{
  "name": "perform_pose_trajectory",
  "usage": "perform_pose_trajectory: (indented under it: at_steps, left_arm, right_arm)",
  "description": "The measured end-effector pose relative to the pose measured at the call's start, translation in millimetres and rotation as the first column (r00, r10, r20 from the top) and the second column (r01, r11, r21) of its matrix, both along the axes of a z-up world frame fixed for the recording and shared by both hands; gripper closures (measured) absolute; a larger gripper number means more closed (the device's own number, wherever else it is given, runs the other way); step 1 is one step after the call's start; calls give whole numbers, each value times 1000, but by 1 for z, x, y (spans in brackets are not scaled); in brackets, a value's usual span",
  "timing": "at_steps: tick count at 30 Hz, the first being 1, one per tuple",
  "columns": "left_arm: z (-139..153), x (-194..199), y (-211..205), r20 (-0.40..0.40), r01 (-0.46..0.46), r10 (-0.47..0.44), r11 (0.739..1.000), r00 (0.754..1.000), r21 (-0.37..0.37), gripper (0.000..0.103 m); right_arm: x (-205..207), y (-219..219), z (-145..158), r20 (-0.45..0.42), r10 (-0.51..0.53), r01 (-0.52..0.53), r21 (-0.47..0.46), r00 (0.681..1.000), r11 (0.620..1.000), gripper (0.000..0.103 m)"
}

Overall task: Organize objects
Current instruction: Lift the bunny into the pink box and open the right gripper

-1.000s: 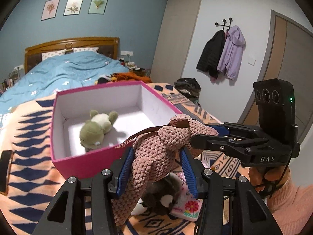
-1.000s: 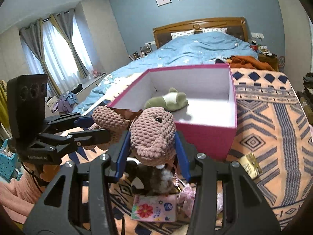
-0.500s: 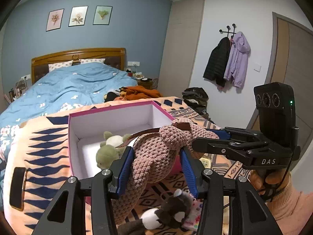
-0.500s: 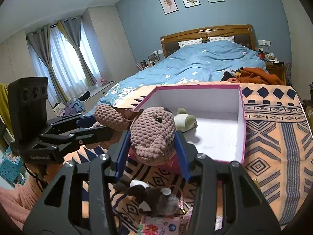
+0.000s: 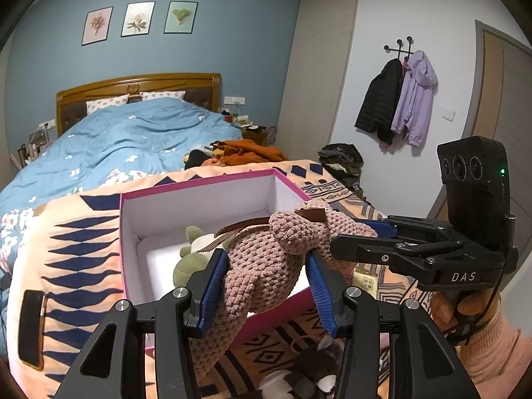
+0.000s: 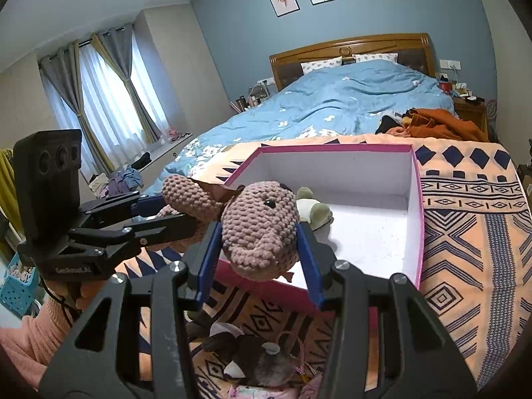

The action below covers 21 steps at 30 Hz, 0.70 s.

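Both grippers have lifted the crocheted toy higher, toward the pink box at frame centre. Left gripper clamps its body, right gripper its head; release only once above the box floor.

Three soft toys in all: one pink crocheted toy clamped between both tongs, one green plush in the box just beyond the tongs, one dark plush under the tongs on the blanket. One pink box ahead of the tongs. Two tongs: left tongs, right tongs. Three framed pictures on the wall far beyond the tongs. Two jackets hung off to the right of the left tongs.
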<state>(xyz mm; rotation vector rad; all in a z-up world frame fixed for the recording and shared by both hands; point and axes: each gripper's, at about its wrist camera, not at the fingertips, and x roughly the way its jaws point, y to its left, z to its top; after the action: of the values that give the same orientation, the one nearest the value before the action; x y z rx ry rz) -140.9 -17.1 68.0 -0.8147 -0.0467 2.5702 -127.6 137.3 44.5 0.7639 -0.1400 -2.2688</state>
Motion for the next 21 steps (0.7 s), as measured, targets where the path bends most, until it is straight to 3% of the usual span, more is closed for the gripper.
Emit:
perform_pose_trajectory:
  at_steps: [21]
  left_arm:
    - [-44,-42,4,135,-34,42,998,990,-59,55]
  right_arm:
    - [-39,-18,-45,136,21,-29,56,991,998,55]
